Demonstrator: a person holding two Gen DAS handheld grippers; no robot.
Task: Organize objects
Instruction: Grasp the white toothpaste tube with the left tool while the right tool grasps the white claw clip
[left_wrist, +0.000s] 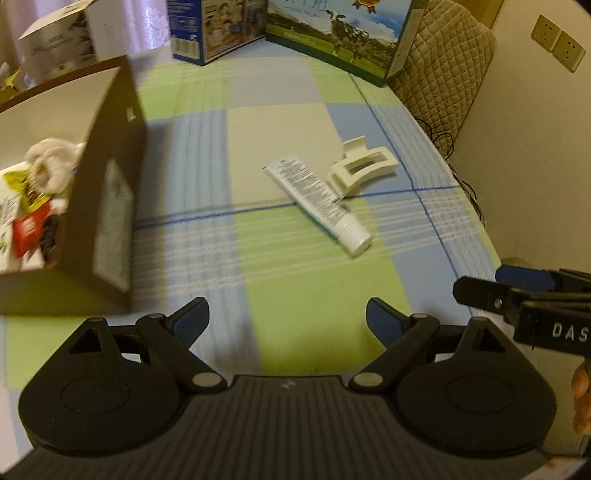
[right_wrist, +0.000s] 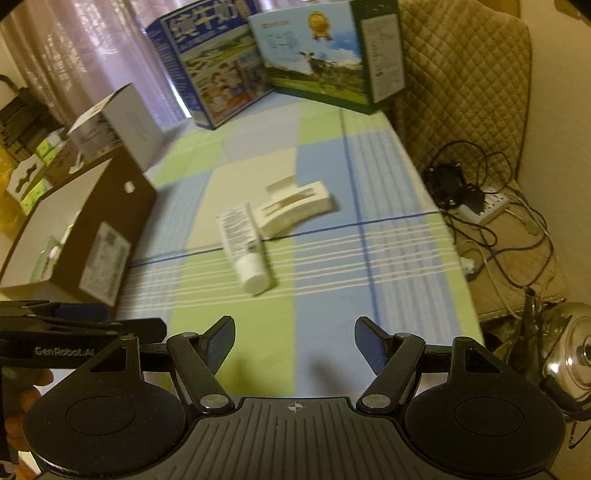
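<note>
Both grippers hover with jaws spread and empty: the left gripper (left_wrist: 286, 319) and right gripper (right_wrist: 294, 341) sit near the checked tablecloth's (right_wrist: 332, 295) near edge. Farther out lies a white tube (left_wrist: 320, 201), its flat end touching a cream hair claw clip (left_wrist: 360, 168). At left stands an open cardboard box (left_wrist: 107, 206) holding small items.

Glossy plastic tube (left_wrist: 320, 204) and matt hair claw (left_wrist: 360, 166) on woven checked cloth (left_wrist: 280, 266).
</note>
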